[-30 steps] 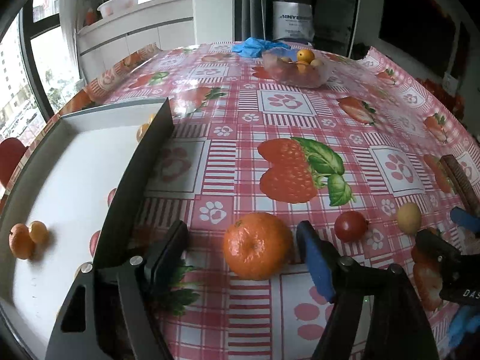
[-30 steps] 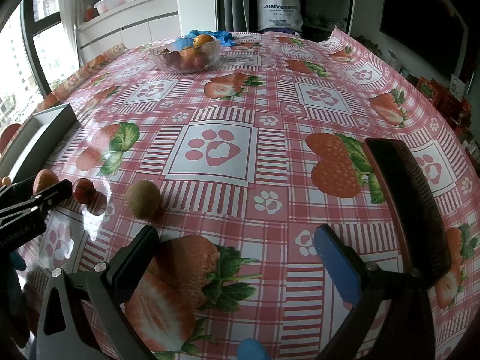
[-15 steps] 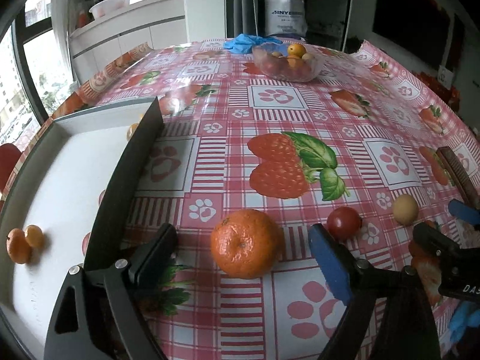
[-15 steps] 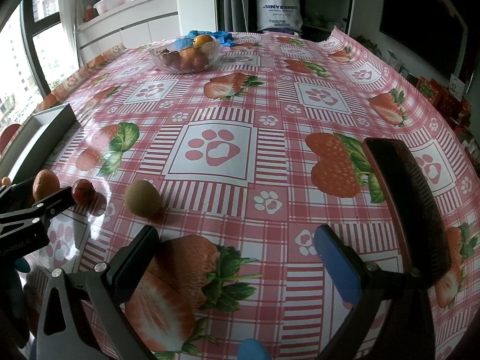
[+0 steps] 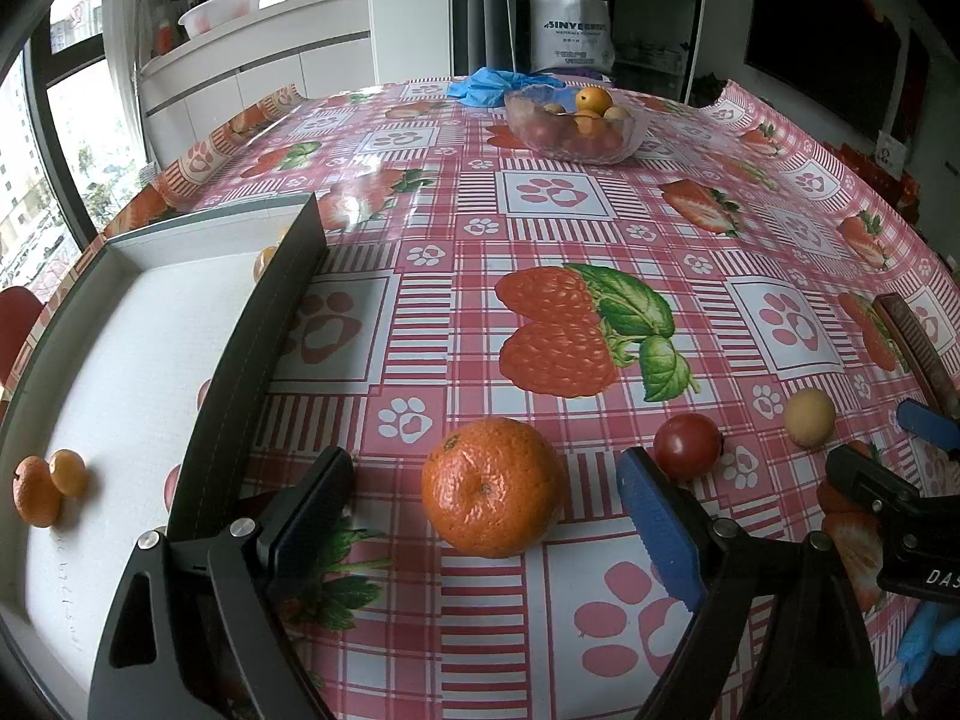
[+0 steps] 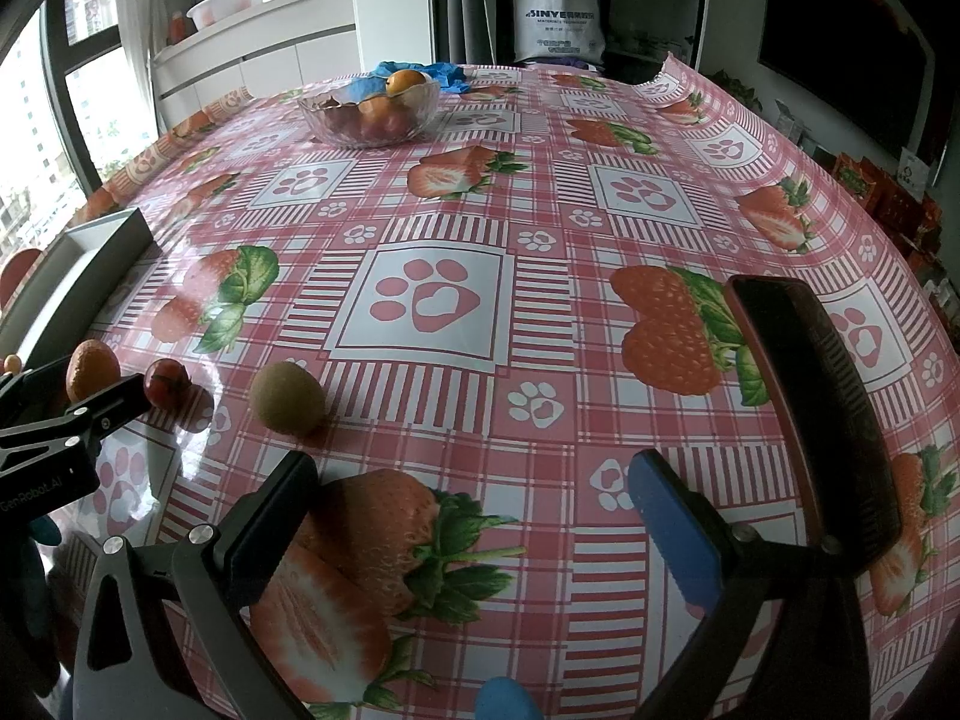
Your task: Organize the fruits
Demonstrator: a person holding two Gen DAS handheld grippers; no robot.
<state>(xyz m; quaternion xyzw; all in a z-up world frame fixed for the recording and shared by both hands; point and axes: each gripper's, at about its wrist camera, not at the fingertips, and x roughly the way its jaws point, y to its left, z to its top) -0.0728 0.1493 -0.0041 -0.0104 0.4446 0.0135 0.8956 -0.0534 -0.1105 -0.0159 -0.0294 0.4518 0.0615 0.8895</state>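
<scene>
Mandarin [image 5: 493, 486] is lying at lower centre between the fingers of the released left claw [image 5: 486, 498], which has just been opening; right claw [image 6: 474, 516] is hanging released over the worktop [image 6: 540, 240]

tray [image 5: 234, 354] left, mandarin [image 5: 491, 486] right — bowl [image 5: 570, 126] behind

We can read "SINYE" in large letters on the white bag [image 5: 570, 30] standing behind the table; the smaller lines under it are too fine for us to make out. We see "DAS", cut off by the frame edge, on the right gripper [image 5: 900, 474], and "GenRobot.AI" on the left gripper [image 6: 66, 402]. Faint handwriting on the white tray [image 5: 126, 360] stays illegible to us.
</scene>
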